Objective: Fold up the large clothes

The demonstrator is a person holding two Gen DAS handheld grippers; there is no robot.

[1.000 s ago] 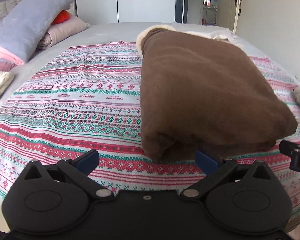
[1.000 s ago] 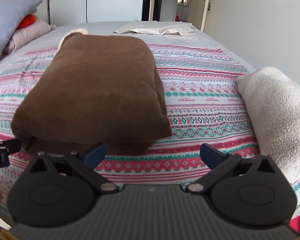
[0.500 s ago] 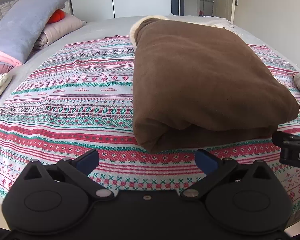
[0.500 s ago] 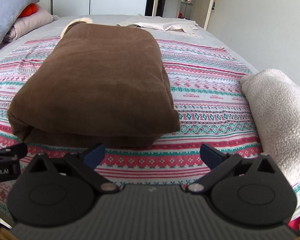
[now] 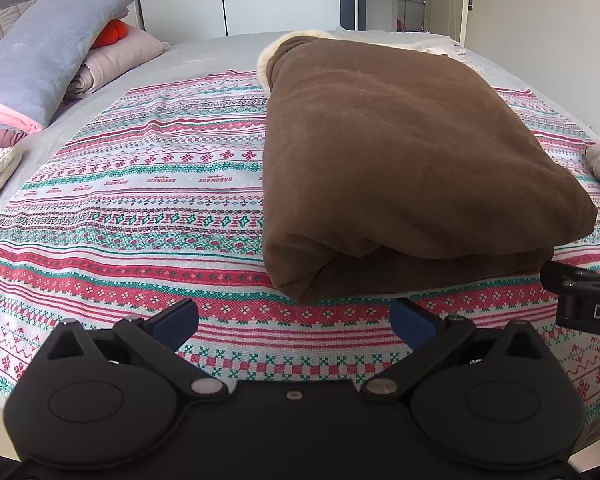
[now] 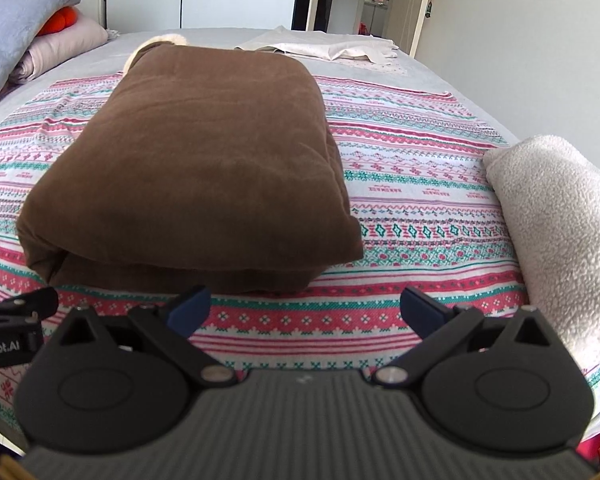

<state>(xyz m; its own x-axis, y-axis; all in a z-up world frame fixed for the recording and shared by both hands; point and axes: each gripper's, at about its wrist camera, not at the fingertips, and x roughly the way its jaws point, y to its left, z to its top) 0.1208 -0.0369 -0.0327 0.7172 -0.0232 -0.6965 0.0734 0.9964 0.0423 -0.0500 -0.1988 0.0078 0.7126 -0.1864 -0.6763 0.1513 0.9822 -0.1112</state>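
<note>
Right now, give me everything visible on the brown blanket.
The brown blanket is a thick, soft, fleece-like bundle, folded into a rough rectangle with stacked layers showing at its near edge. A cream fuzzy lining peeks out at the far end. It lies flat on the patterned bedspread, lengthwise away from the cameras. Nothing rests on it. Both grippers, left and right, sit open just short of its near edge, not touching it.
</note>
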